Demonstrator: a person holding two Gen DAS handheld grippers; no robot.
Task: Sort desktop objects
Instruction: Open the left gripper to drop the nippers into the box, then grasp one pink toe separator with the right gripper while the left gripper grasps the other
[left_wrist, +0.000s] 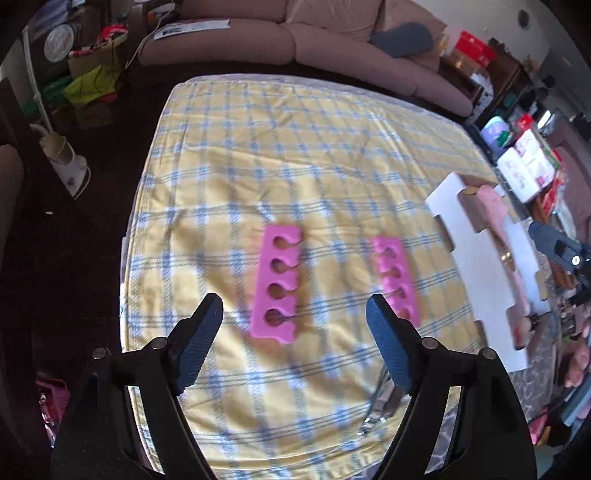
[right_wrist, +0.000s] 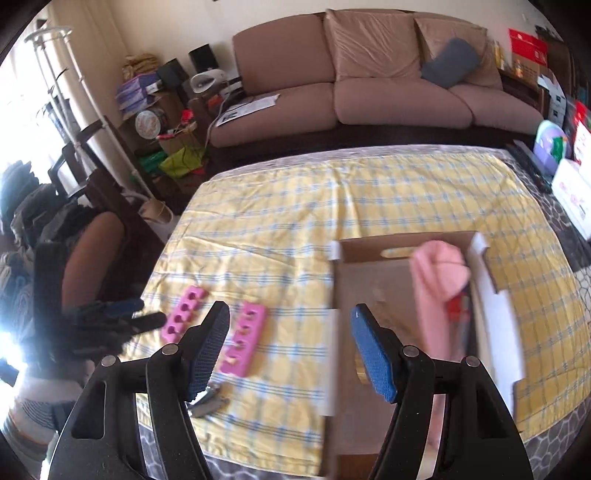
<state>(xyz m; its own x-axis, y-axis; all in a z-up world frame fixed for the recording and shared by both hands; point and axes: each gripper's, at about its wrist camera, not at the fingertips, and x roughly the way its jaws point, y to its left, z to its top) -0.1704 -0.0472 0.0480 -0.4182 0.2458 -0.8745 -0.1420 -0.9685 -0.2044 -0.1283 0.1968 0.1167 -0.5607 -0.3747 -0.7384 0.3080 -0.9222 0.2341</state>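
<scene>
Two pink foam toe separators lie flat on the tabletop, each a long strip with a row of round holes cut to one edge. In the left wrist view, the left separator (left_wrist: 277, 282) lies ahead of and between the left gripper (left_wrist: 294, 308) fingers; the right separator (left_wrist: 395, 280) lies just ahead of the right finger, partly hidden by its tip. These fingers stand wide apart, holding and touching nothing. The right gripper (right_wrist: 289, 315) is likewise spread and empty. Ahead of its fingers is an open cardboard box (right_wrist: 373, 280) holding a pink cloth (right_wrist: 437, 291); a small metal tool (right_wrist: 208, 402) lies behind its left finger. A yellow checked cloth (left_wrist: 314, 155) covers the tabletop, with a brown sofa (right_wrist: 369, 74) beyond.
</scene>
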